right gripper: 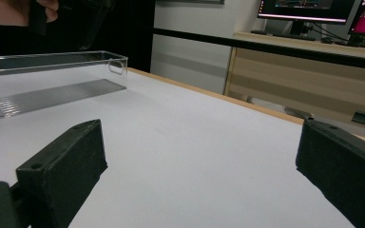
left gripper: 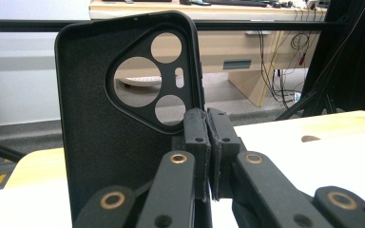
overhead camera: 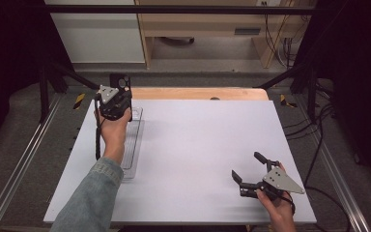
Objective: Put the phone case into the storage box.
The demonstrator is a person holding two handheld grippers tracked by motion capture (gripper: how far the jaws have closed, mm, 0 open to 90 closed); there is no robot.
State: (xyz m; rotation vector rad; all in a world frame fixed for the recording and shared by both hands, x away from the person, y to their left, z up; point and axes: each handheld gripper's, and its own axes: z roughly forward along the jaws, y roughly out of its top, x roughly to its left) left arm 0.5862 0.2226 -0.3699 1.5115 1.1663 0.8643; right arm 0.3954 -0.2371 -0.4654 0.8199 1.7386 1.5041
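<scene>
Above far end of clear plastic tray (overhead camera: 131, 145), your left gripper (overhead camera: 116, 104) fingers clamp edge of black rubbery phone case (left gripper: 123, 118), held upright. Case lifted, not yet placed; lowering into tray likely remains. Right gripper (overhead camera: 249, 174), well right of tray, fingers spread, empty.

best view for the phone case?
Left gripper view: the black phone case stands close, inner face and camera cutouts clear, its edge pinched by the left gripper. High view shows it small above that gripper; right gripper view gives only a dark blur.
</scene>
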